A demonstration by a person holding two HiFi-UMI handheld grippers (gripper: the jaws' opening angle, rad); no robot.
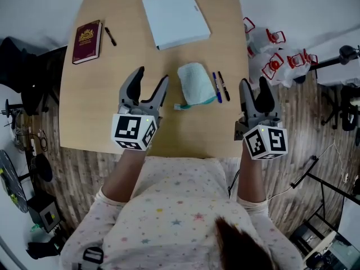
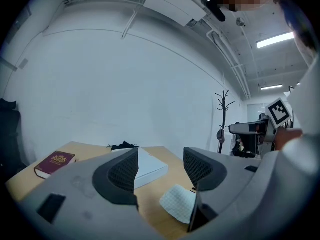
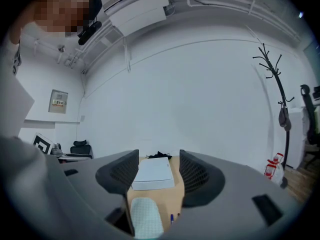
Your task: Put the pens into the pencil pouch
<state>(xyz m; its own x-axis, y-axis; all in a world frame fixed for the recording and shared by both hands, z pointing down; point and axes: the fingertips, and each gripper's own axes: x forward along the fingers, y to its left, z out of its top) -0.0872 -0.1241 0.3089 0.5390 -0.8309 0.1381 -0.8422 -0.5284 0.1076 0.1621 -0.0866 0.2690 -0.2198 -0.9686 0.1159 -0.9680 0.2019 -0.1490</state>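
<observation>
Setting: white-walled room; wooden table [image 1: 84,111].
Pencil pouch [image 1: 195,83]: flat at mid-table, ahead of both grippers.
Pens: blue pen [image 1: 216,87] and black pen [image 1: 224,85] side by side just right of the pouch; third pen [image 1: 110,36] beside the maroon book [image 1: 86,41], far left.
Left gripper [image 1: 153,75]: jaws wide, empty; nearer the pouch, probably to steady it.
Right gripper [image 1: 254,81]: jaws wide, empty; in line with the paired pens, likely the picker.

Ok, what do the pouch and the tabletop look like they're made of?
The pencil pouch looks like soft fabric: pale mint, fine grid texture, rounded slumped edges. The table looks like light wood or wood-look laminate, smooth and matte; the pictures don't settle which.
</observation>
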